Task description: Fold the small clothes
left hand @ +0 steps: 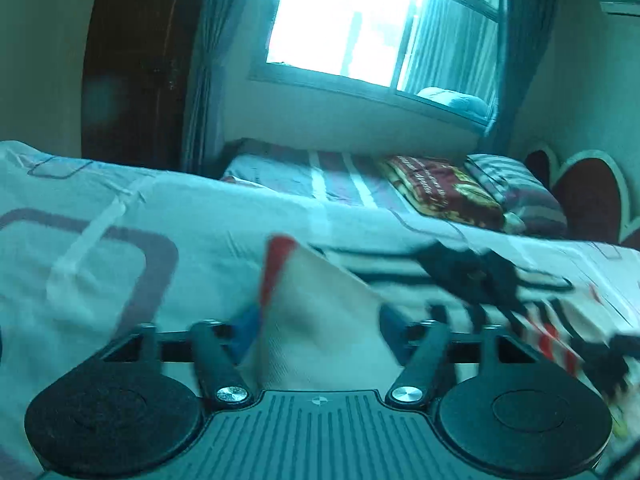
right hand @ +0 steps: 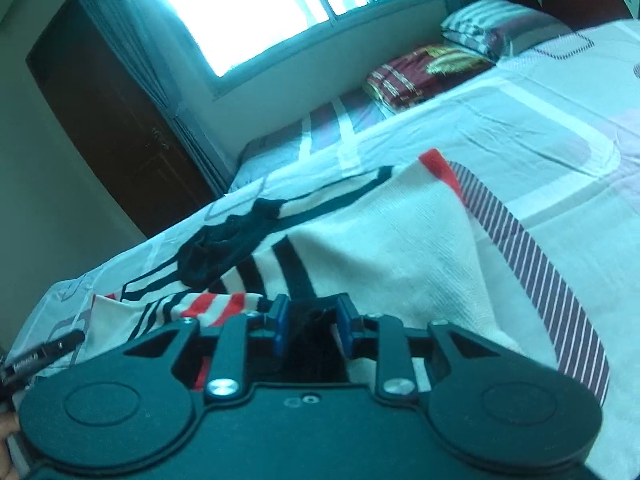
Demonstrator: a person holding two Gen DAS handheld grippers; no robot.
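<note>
A cream knit garment [right hand: 384, 240] with black and red stripes lies spread on the bed. In the left wrist view a raised fold of the cream garment [left hand: 320, 320], red at its tip, stands between the blue pads [left hand: 390, 322] of my left gripper [left hand: 316, 330]; the jaws stand wide and the pads do not visibly press it. My right gripper [right hand: 312, 322] sits low over the garment's near edge. Its blue pads [right hand: 280, 324] stand a little apart with a dark bit of cloth in the gap. A small black garment [right hand: 224, 240] lies crumpled on the striped part.
The bed sheet [left hand: 120, 248] is pale with rounded square outlines. A second bed behind carries a maroon folded blanket [right hand: 420, 76] and a striped pillow [right hand: 492, 28]. A dark wooden door [right hand: 112, 128], curtains and a bright window [left hand: 344, 20] stand beyond. A hand [right hand: 6, 428] shows at the lower left.
</note>
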